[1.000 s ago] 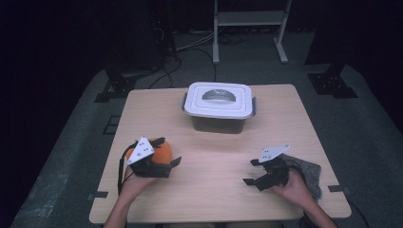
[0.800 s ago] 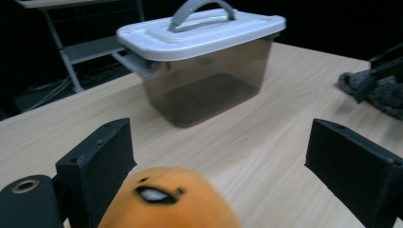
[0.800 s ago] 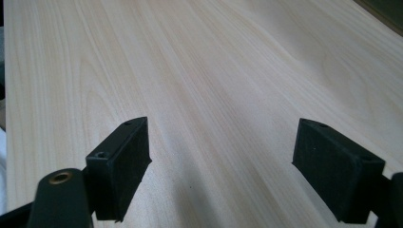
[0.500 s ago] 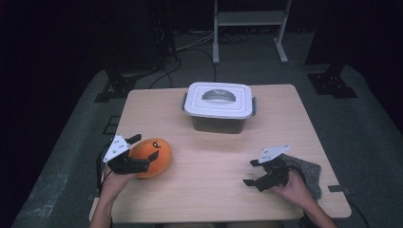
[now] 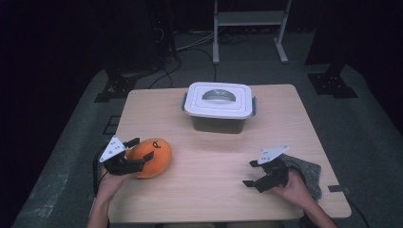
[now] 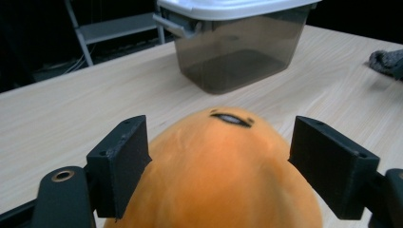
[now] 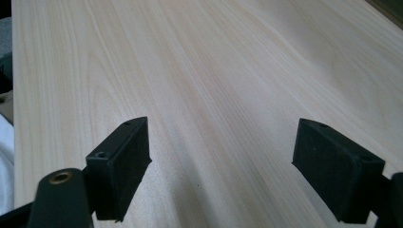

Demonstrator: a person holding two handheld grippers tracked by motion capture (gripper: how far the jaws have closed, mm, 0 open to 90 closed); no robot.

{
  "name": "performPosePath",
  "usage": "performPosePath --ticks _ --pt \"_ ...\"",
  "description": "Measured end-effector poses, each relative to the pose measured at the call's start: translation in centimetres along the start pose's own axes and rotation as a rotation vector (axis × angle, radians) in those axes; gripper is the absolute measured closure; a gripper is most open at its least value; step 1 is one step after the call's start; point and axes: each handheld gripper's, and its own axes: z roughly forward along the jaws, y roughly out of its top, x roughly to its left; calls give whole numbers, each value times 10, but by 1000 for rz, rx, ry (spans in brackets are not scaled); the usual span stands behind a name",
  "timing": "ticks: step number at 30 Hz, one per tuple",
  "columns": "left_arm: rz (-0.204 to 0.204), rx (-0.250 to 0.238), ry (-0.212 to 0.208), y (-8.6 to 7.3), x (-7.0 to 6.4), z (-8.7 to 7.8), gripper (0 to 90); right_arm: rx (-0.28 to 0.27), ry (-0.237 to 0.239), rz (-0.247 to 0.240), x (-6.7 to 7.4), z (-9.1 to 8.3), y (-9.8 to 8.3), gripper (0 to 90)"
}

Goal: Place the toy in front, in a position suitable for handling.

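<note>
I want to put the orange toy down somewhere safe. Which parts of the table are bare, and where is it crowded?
The widest bare wood lies in the middle, between the orange toy, the box and the right gripper. The strips left and right of the box are also bare. It is tighter at the near right corner, where the grey cloth lies beside the hand.

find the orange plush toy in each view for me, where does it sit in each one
High view: the orange plush toy lies at the table's lower left, between the left gripper jaws.
Left gripper view: it sits bottom centre, between both black jaws.
Right gripper view: bare wooden table ahead.
Shared landmark: the lidded plastic box, behind the toy.
</note>
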Motion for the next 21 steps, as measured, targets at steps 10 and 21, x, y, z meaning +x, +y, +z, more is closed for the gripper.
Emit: performPosePath --ticks 10,21 --pt "-43 38 0 -12 9 5 298 8 5 -4 1 1 0 193" --pt "-60 58 2 -18 10 11 335 16 7 -4 1 2 0 193"
